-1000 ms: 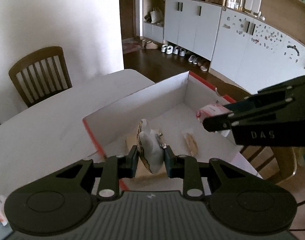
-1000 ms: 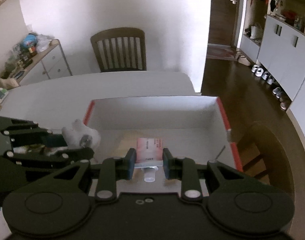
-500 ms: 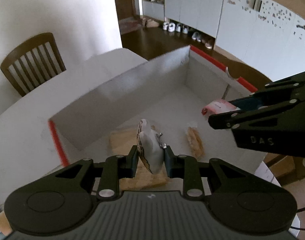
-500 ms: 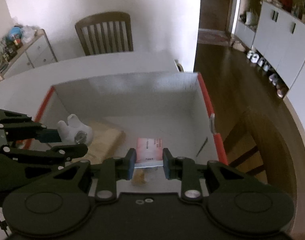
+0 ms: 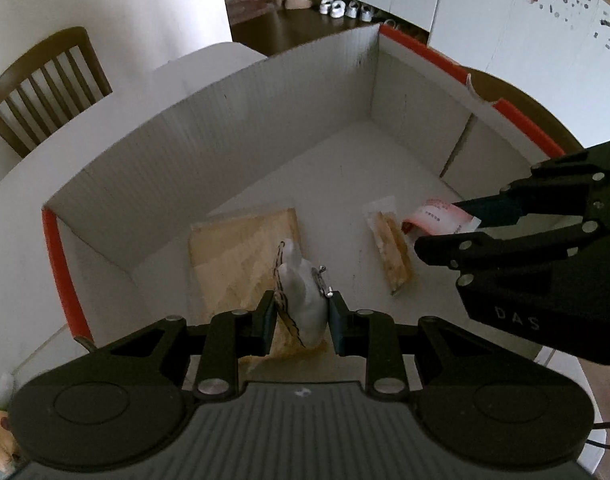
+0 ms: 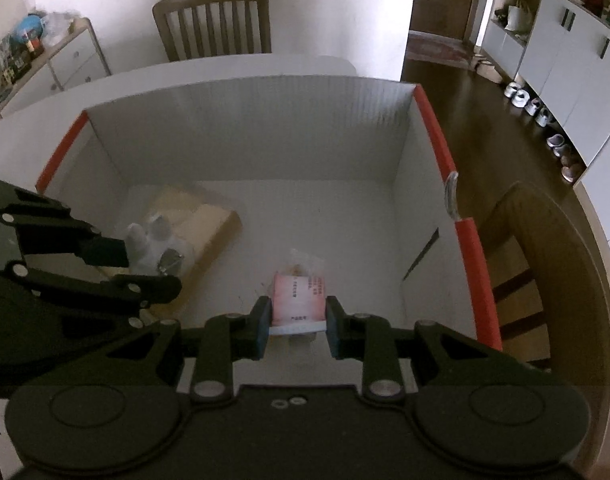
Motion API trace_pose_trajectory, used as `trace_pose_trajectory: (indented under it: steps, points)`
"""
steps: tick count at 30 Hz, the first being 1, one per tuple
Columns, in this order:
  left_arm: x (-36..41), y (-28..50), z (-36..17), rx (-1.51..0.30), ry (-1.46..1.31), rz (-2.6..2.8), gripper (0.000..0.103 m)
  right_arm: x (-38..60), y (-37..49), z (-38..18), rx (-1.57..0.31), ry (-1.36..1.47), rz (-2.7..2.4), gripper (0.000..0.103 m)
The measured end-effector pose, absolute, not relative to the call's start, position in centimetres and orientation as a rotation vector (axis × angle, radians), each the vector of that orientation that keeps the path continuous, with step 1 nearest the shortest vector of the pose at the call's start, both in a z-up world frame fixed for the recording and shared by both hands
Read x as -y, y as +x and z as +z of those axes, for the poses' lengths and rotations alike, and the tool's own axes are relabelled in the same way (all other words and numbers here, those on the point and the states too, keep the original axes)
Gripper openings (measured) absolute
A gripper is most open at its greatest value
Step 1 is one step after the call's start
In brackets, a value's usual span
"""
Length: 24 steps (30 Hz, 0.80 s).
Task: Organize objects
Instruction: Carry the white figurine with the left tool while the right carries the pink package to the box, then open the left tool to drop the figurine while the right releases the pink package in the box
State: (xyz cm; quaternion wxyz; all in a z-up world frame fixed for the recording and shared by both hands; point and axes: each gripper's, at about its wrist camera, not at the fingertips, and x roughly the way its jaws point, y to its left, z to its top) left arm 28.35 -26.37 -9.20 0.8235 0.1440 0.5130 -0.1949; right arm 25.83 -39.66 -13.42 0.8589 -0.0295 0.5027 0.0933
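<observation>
A white cardboard box (image 5: 265, 128) (image 6: 265, 128) with red rim edges stands on the table. My left gripper (image 5: 301, 318) is shut on a small white plush toy (image 5: 303, 296) with a metal clasp, held inside the box above a tan flat packet (image 5: 241, 248). My right gripper (image 6: 298, 322) is shut on a pink-and-white packet (image 6: 299, 300), also low inside the box. From the right wrist view, the left gripper (image 6: 117, 264) and toy (image 6: 153, 246) show at the left. A clear-wrapped snack (image 5: 391, 248) lies on the box floor.
The box sits on a white table (image 5: 85, 152). Wooden chairs stand behind the table (image 6: 213, 20) and at the box's right side (image 6: 517, 264). A sideboard with clutter (image 6: 37, 60) is at the far left. White cabinets and shoes (image 6: 545, 112) line the dark floor.
Both grippers have sunk down into the box with their objects still held. The box floor, tan packet and snack now appear closer and larger.
</observation>
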Motion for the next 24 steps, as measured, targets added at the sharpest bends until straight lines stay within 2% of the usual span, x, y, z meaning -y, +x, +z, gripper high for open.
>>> trace_pose_trajectory:
  steps: [5, 9, 11, 12, 13, 14, 24]
  points:
    - [26.4, 28.5, -9.5, -1.099, 0.304, -0.421, 0.026, 39.7, 26.3, -13.6, -1.068, -0.073, 0.191, 0.028]
    - [26.4, 28.2, -9.7, -1.104, 0.318, -0.429, 0.028, 39.8, 26.2, -13.4, -1.062, -0.072, 0.196, 0.034]
    - [26.4, 28.0, -9.7, -1.098, 0.311, -0.432, 0.036, 39.9, 26.1, -13.3, -1.062, -0.067, 0.194, 0.039]
    - [26.3, 27.8, -9.5, -1.086, 0.305, -0.435, 0.052, 40.1, 26.0, -13.2, -1.06, -0.065, 0.193, 0.04]
    - [26.2, 27.7, -9.3, -1.069, 0.301, -0.437, 0.06, 40.2, 25.9, -13.1, -1.059, -0.064, 0.192, 0.04]
    - [26.2, 27.5, -9.1, -1.052, 0.307, -0.433, 0.062, 40.3, 25.8, -13.0, -1.058, -0.063, 0.181, 0.041]
    - [25.3, 25.9, -7.0, -0.992, 0.271, -0.451, 0.064, 41.0, 24.7, -10.2, -1.011, -0.039, 0.203, 0.049]
